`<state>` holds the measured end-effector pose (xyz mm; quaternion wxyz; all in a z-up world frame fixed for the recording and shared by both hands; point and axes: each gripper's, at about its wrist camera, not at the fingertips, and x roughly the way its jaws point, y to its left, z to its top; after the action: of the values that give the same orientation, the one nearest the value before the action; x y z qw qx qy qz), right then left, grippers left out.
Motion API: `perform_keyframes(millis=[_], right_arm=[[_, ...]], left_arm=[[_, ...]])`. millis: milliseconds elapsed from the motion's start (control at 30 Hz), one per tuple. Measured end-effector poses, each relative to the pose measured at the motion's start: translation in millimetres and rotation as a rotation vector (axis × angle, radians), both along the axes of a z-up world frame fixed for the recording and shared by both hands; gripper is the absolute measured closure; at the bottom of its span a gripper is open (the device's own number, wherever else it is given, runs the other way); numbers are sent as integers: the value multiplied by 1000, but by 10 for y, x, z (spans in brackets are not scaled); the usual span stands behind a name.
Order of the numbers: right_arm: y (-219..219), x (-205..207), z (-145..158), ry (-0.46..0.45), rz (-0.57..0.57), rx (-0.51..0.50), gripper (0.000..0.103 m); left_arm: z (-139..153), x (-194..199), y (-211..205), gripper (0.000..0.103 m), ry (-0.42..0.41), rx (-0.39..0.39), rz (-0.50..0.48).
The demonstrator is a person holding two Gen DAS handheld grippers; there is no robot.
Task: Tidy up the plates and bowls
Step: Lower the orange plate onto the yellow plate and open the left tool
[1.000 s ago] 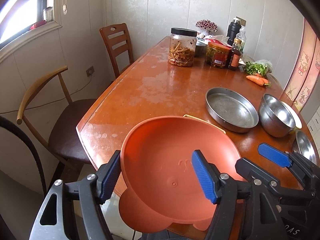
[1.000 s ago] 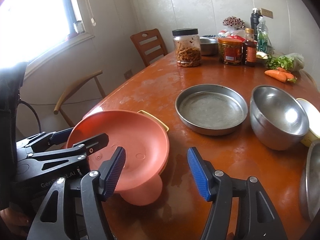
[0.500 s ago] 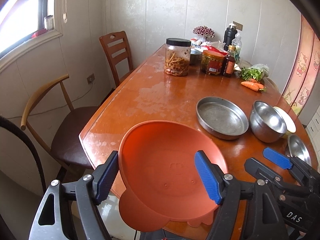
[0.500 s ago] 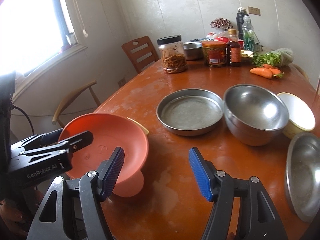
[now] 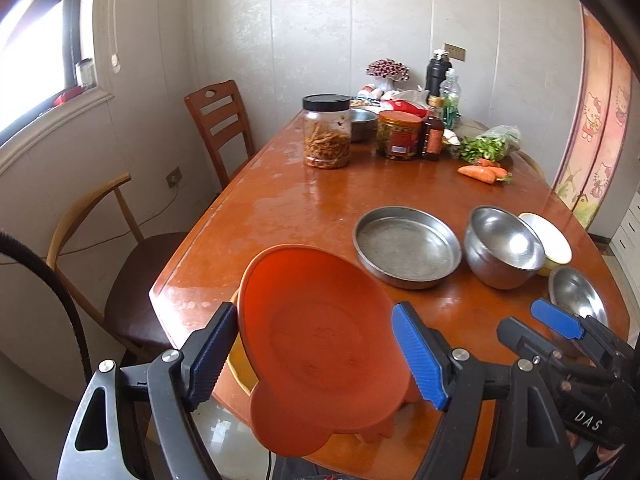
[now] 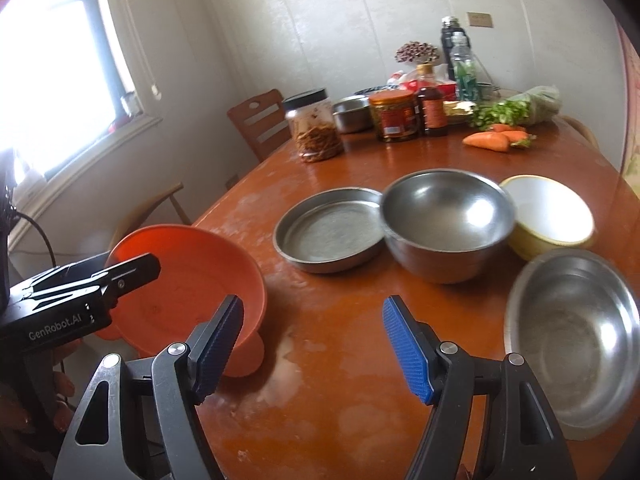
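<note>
Holding orange plate (image 5: 316, 344) tilted above near table (image 5: 288, 208) edge with left gripper (image 5: 316, 354) clamped on its rim, probably to carry toward steel pan (image 5: 408, 246), while right gripper (image 6: 312, 344) waiting open and empty near steel bowls (image 6: 448, 220)

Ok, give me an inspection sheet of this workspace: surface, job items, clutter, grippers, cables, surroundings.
Surface: wooden table, glossy, with pale worn patches.
Job items: orange bowl tilted, at the near edge; flat steel pan, deep steel bowl, cream bowl and shallow steel bowl on the table.
Clutter: jar, bottles, carrots and greens at the far end.
Grippers: left gripper has its jaws on the orange bowl; right gripper open, empty.
Cables: black cable at the left edge.
Surroundings: two chairs, window.
</note>
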<state>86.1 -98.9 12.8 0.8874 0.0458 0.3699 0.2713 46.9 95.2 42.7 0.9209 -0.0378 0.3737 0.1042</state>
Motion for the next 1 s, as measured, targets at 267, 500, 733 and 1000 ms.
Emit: perform_keyframes(millis=[267, 500, 733, 1000], right_arm=[[-239, 6, 17, 6, -44, 28, 29], [-159, 52, -88, 30, -31, 12, 29], [141, 83, -259, 57, 22, -49, 29], [335, 138, -390, 77, 28, -104, 29]], left_arm=[[-70, 121, -68, 24, 25, -2, 2], [-252, 115, 119, 24, 57, -28, 33], [-370, 57, 326, 24, 66, -57, 53], [-332, -32, 508, 24, 39, -77, 69]])
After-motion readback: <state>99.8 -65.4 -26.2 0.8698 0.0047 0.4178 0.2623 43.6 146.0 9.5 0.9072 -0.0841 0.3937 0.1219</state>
